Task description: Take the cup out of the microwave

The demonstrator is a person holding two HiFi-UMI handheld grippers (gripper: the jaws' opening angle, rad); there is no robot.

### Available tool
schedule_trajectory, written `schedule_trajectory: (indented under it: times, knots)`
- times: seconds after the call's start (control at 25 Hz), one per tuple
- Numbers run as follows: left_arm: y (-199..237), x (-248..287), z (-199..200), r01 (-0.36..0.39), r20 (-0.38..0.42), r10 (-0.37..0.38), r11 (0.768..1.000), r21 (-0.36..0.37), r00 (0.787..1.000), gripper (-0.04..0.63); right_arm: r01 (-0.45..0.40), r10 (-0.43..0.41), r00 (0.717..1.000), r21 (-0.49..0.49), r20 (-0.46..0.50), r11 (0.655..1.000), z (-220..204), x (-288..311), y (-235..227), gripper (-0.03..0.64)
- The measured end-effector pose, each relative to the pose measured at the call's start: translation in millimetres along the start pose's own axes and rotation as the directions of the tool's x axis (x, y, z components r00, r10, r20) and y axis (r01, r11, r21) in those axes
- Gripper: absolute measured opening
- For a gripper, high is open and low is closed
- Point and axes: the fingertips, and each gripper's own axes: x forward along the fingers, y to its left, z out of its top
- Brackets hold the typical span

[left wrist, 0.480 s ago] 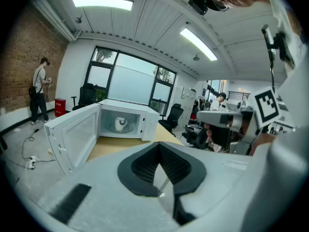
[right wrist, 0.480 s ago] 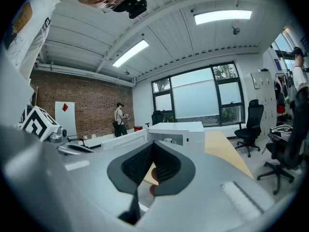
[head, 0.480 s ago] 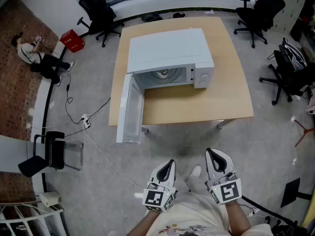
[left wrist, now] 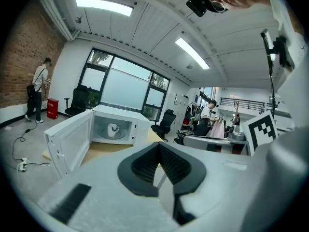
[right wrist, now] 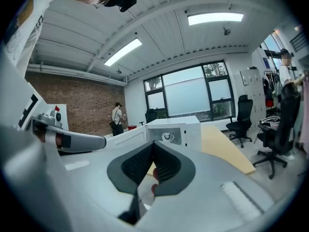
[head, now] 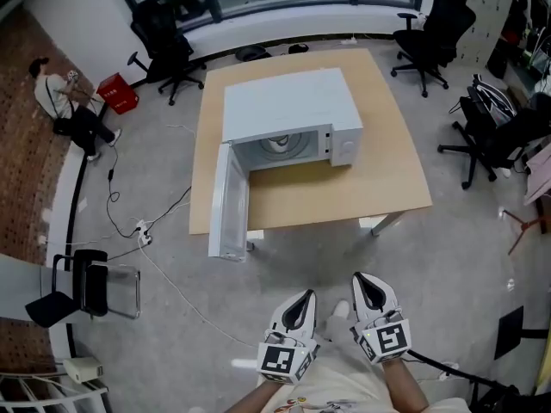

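A white microwave (head: 288, 101) stands on a wooden table (head: 387, 179), its door (head: 228, 200) swung wide open towards me on the left. Inside it a white cup (left wrist: 112, 129) sits on the turntable; the right gripper view shows the cup (right wrist: 167, 137) too. Both grippers are held low, close to my body and well short of the table. My left gripper (head: 300, 306) is shut with nothing in it. My right gripper (head: 370, 289) beside it is also shut and holds nothing. Each points roughly level towards the microwave.
Grey floor lies between me and the table. Black office chairs (head: 426, 37) stand behind and right of the table, and another chair (head: 82, 282) at my left. A cable with a power strip (head: 142, 231) runs across the floor. A person (head: 65, 97) stands by the brick wall near a red box (head: 118, 93).
The head view has shifted slightly, so the table and microwave sit a little further left and up. The two grippers have drawn a bit closer together; both stay shut.
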Motion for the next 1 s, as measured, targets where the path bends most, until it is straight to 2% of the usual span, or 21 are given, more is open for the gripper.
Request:
schedule_trajectory:
  times: [0.32, 0.56, 0.72, 1.0]
  knots:
    - [7.9, -1.4, 3.7, -0.060, 0.016, 0.060, 0.998, -0.022, 0.998, 0.002, -0.004, 0.004, 1.000, 0.001, 0.026, 1.000, 9.5, -1.7, -12.3, 0.008]
    - [-2.5, 6.9, 12.9, -0.108, 0.054, 0.107, 0.994, 0.006, 0.993, 0.002, -0.041, 0.041, 0.999, -0.003, 0.011, 0.999, 0.2, 1.2, -30.2, 0.008]
    - [4.0, 19.9, 18.4, -0.143, 0.058, 0.144, 0.990, -0.019, 0.988, 0.002, -0.087, 0.087, 0.996, 0.013, 0.005, 0.996, 4.0, 14.6, -34.1, 0.008]
    - [51.7, 77.5, 32.9, -0.112, 0.028, 0.112, 0.993, -0.023, 0.993, 0.002, -0.113, 0.112, 0.993, 0.022, 0.030, 0.993, 23.0, 86.1, -44.7, 0.008]
